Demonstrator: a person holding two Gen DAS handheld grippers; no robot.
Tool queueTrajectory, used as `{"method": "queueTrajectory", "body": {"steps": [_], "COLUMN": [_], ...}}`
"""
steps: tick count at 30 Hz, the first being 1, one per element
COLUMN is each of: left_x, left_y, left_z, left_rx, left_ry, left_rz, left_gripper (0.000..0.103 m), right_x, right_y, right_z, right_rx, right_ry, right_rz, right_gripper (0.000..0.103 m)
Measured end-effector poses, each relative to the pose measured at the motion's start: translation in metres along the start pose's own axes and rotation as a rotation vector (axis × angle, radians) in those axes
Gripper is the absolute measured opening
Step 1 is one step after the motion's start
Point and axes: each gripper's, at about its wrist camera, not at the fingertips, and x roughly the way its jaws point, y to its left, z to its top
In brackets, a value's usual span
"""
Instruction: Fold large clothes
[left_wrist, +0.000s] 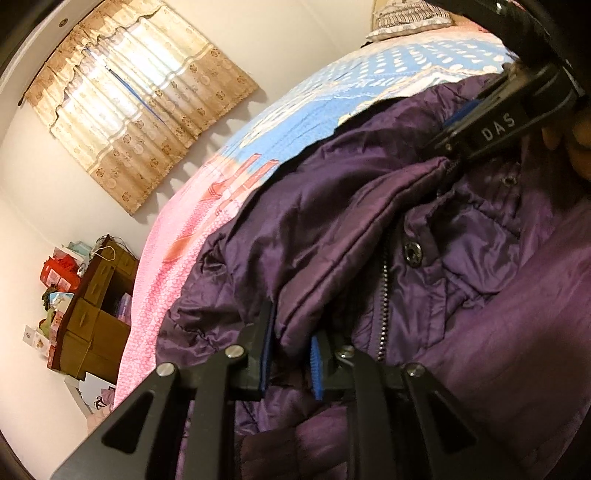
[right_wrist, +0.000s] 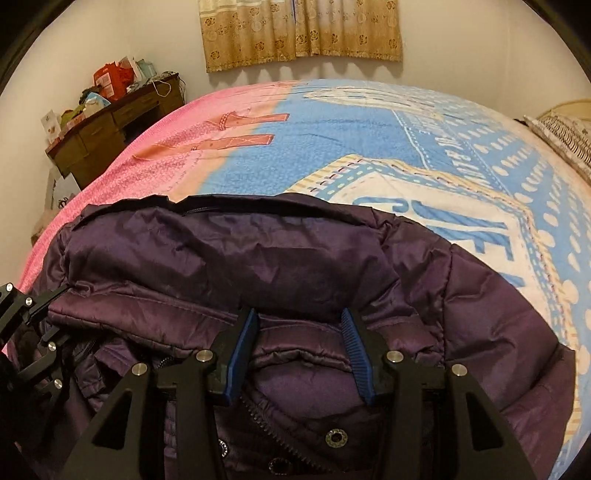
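Lying bunched on the bed (right_wrist: 369, 140): one purple padded jacket (right_wrist: 258, 258), front zip partly undone. Left tool (left_wrist: 291, 350): narrowly parted, a fabric fold pinched between its pads. Right tool (right_wrist: 301, 354): wide apart around a ridge of the collar edge, not clamped. Risks: slick shell slipping free; zip teeth snagging a pad. Legible: "DAS" on the right tool's body.

Right wrist view: purple padded jacket (right_wrist: 258, 266) on a bed.
The right claw (right_wrist: 299, 350) stands open, blue pads astride a jacket fold. The left claw (right_wrist: 40, 332) meets the jacket's left edge. A pink-and-blue bedspread (right_wrist: 351, 140) lies beneath.
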Motion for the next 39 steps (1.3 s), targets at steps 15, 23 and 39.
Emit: {"method": "queueTrajectory", "body": {"steps": [15, 23, 39], "left_x": [-0.039, 0.046, 0.065], "left_y": [0.033, 0.022, 0.028], "left_z": [0.047, 0.043, 0.022], "left_rx": [-0.361, -0.449, -0.586], "left_ry": [-0.067, 0.174, 0.204], "left_rz": [0.050, 0.035, -0.023], "left_gripper": [0.085, 0.086, 0.103], "right_x": [0.000, 0.000, 0.005], "right_y": [0.000, 0.002, 0.009], "right_z": [-0.003, -0.003, -0.002], "right_rx": [-0.003, -0.011, -0.044], "right_ry": [-0.014, -0.017, -0.004], "right_rz": [0.002, -0.008, -0.054], "right_gripper": [0.049, 0.049, 0.050]}}
